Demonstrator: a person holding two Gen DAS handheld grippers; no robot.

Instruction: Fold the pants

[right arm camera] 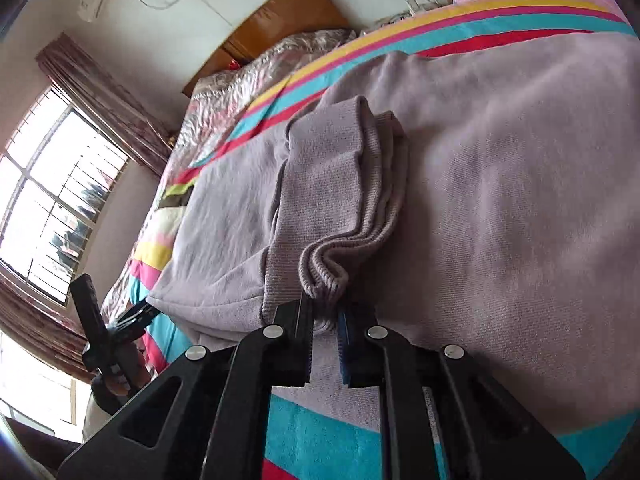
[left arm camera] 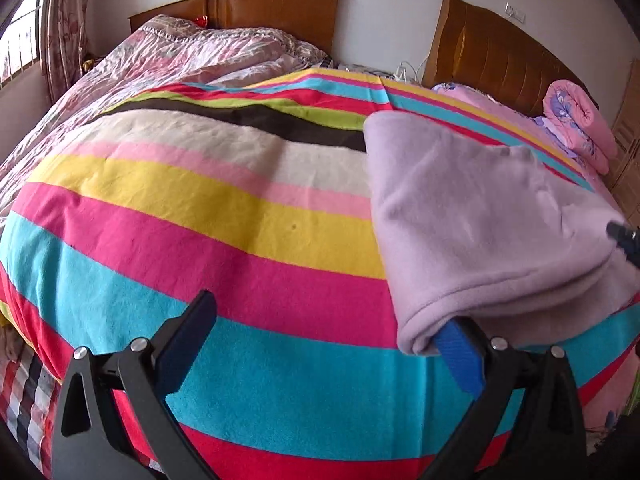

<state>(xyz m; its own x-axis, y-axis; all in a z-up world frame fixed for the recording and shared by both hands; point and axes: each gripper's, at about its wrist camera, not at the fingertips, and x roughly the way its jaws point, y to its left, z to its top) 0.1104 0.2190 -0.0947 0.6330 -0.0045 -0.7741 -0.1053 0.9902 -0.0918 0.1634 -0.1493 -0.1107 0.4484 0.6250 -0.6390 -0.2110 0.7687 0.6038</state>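
Note:
Pale lilac fleece pants [left arm camera: 476, 216] lie folded on a bright striped blanket [left arm camera: 224, 240] on the bed. My left gripper [left arm camera: 328, 316] is open; its right finger [left arm camera: 458, 356] is tucked under the near folded corner of the pants, its left finger [left arm camera: 188, 340] stands free over the blanket. In the right wrist view my right gripper [right arm camera: 324, 312] is shut on the ribbed cuffs [right arm camera: 344, 200], which rest bunched on top of the pants [right arm camera: 500, 184]. The left gripper also shows at the far corner of the pants in the right wrist view [right arm camera: 120, 328].
A crumpled pink quilt [left arm camera: 168, 52] lies on the far left of the bed below wooden headboards [left arm camera: 276, 8]. A rolled pink floral quilt [left arm camera: 580, 120] sits at the far right. A window with curtains [right arm camera: 52, 184] is on the left wall.

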